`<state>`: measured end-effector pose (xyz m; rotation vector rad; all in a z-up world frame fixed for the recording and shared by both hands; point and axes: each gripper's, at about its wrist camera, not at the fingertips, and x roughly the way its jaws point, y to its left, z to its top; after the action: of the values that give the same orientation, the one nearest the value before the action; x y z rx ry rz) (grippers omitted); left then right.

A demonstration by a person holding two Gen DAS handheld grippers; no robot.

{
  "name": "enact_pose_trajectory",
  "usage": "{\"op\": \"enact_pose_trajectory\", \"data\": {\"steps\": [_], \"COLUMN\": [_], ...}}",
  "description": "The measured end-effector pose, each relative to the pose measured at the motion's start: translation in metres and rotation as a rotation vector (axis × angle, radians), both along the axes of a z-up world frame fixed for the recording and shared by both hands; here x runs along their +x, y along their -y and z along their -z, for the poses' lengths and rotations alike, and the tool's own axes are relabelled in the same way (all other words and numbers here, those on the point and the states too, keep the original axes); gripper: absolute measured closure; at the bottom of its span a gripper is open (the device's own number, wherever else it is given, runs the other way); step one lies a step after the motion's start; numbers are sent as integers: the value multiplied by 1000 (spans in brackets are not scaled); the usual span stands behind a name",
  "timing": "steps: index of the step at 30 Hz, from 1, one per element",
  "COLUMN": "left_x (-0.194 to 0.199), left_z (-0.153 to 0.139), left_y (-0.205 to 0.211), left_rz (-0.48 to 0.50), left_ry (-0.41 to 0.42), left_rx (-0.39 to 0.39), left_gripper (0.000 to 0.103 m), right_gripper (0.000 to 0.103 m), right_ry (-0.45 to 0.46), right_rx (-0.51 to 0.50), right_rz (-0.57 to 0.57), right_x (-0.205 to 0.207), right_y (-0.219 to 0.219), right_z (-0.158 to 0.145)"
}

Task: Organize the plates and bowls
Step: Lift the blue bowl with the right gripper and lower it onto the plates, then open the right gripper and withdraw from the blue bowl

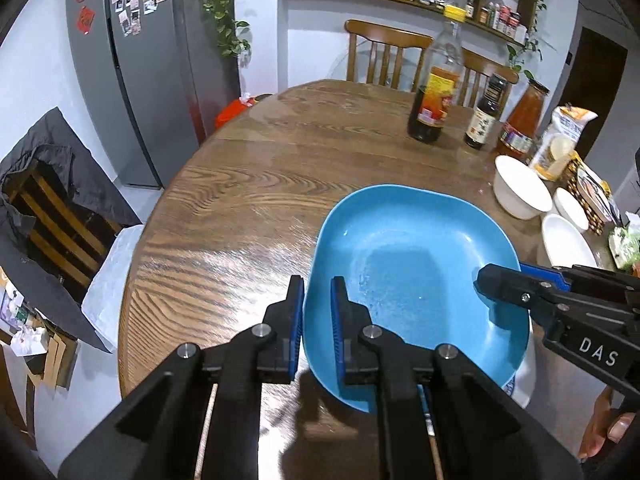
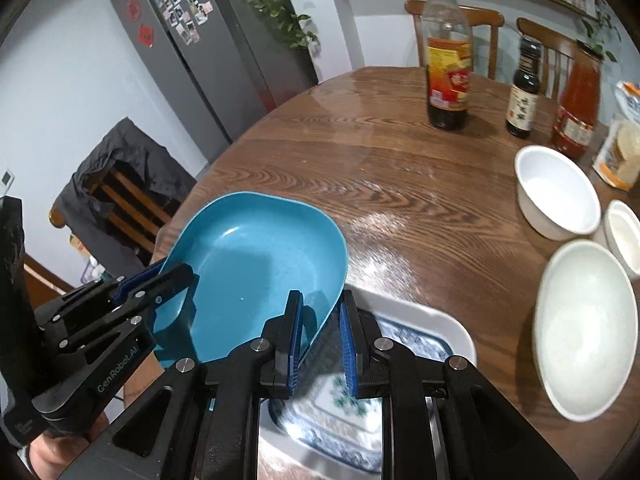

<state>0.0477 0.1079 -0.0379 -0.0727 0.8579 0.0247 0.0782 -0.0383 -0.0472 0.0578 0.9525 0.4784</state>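
Note:
A blue squarish plate [image 1: 400,248] [image 2: 248,248] hangs tilted above the round wooden table [image 1: 248,184], held from two sides. My left gripper [image 1: 317,306] is shut on its left rim; it also shows in the right wrist view as the left gripper [image 2: 176,280]. My right gripper [image 2: 321,320] is shut on the opposite rim, and the left wrist view shows this right gripper [image 1: 492,284] reaching in from the right. Under the blue plate lies a white rectangular plate with a blue pattern [image 2: 448,320] [image 1: 522,380], partly hidden by the fingers.
Three white bowls [image 2: 556,192] [image 2: 624,232] [image 2: 584,328] sit at the table's right side. Three bottles [image 2: 448,68] [image 2: 522,92] [image 2: 576,108] and snack bags [image 1: 560,140] stand behind them. Wooden chairs [image 1: 384,56] line the far edge; a grey fridge [image 1: 132,80] stands at the left.

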Motion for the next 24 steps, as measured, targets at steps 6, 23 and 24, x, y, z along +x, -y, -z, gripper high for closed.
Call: {"op": "enact_pose_trajectory", "data": {"steps": [6,23,24], "left_x": [-11,-21,-21], "left_z": [4,39,41], "left_y": [25,53,54], "left_rz": [45,92,93], "left_ry": [-8,-111,-114], "left_rx": [17,53,57], "left_gripper": [91,91,91], "right_gripper": [82,82,82], "right_ry": [-15,-124,-127], "right_rx": [-2,-50,-54], "right_rz": [29,30,30], "right_x": [-15,-24,-24], "right_y": [23,47,47], "right_z": [7,49,50]}}
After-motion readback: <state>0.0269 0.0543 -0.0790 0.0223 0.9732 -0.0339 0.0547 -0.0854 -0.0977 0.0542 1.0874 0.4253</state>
